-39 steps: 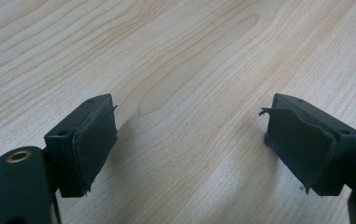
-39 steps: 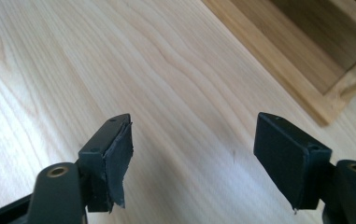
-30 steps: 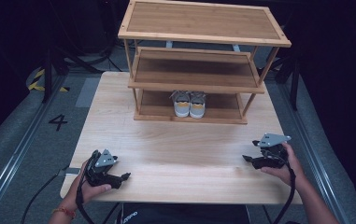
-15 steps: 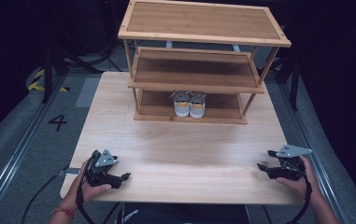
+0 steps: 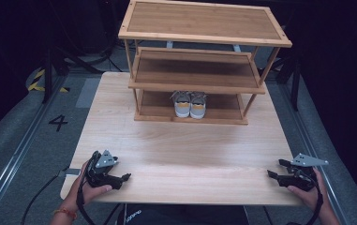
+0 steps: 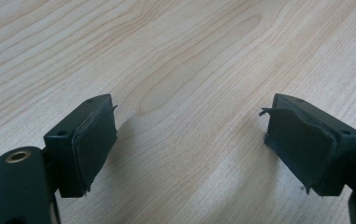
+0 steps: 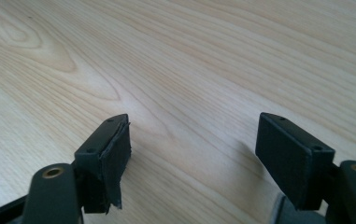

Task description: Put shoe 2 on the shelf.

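High view: a person's two hands rest at the near edge of a light wooden table, each holding a black two-jaw gripper.
Left gripper: low at the near left corner, held in the left hand, jaws pointing right along the table's front edge, a cable trailing off the near edge.
Left gripper view: jaws spread wide apart over bare wood grain, nothing between them; the pad linings look frayed at their edges.
Right gripper: at the near right corner, in the right hand, jaws pointing left toward the table's middle, grey three-cornered plate on top.
Right gripper view: jaws parted, holding nothing, just above the tabletop.
Pair of shoes: grey with yellow and white heels, side by side and touching, heels toward the person, on the bottom shelf.
Shoe rack: three-tier bamboo frame at the far side of the table, well apart from both grippers.
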Demonstrator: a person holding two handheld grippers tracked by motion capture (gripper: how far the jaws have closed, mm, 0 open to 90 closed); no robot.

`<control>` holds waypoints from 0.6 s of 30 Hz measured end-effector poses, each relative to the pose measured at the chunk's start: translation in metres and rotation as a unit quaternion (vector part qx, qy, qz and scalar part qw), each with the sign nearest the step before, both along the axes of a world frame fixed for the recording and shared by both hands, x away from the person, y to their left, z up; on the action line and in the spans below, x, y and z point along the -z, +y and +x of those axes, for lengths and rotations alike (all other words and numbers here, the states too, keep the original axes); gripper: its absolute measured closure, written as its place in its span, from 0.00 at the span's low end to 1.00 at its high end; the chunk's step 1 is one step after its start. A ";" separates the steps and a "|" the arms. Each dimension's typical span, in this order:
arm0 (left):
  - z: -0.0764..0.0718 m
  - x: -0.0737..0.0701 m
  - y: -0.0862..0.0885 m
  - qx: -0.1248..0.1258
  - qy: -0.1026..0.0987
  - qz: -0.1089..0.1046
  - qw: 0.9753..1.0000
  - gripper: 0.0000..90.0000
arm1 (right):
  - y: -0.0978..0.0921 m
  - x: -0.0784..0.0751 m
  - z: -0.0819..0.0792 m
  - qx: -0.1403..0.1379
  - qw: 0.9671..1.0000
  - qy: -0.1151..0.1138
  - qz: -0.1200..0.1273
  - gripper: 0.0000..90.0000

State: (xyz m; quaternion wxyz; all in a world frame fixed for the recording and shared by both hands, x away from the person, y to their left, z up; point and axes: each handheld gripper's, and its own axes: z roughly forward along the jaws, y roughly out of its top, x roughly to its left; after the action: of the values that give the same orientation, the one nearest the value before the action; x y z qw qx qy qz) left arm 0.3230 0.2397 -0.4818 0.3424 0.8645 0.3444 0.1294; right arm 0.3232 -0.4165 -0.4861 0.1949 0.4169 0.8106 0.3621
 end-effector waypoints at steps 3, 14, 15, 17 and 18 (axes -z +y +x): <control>0.000 0.000 0.000 0.000 0.000 0.000 1.000 0.18 | -0.003 0.001 -0.001 0.011 1.000 0.001 0.006 0.29; 0.000 0.001 0.000 -0.002 -0.002 -0.002 1.000 0.18 | -0.003 0.001 0.000 0.019 1.000 0.005 0.011 0.29; 0.000 0.001 0.000 -0.002 -0.002 -0.003 1.000 0.18 | -0.002 0.001 0.000 0.021 1.000 0.005 0.013 0.29; 0.000 0.001 0.000 0.000 -0.001 -0.004 1.000 0.18 | -0.002 0.001 0.001 0.023 1.000 0.007 0.013 0.29; 0.000 0.001 0.000 0.000 0.000 -0.003 1.000 0.18 | -0.002 0.001 0.001 0.024 1.000 0.006 0.013 0.29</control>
State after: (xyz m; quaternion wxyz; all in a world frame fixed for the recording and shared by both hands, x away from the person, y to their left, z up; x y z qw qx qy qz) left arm 0.3230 0.2397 -0.4823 0.3455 0.8632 0.3450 0.1285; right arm 0.3244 -0.4186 -0.4874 0.1930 0.4412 0.7967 0.3651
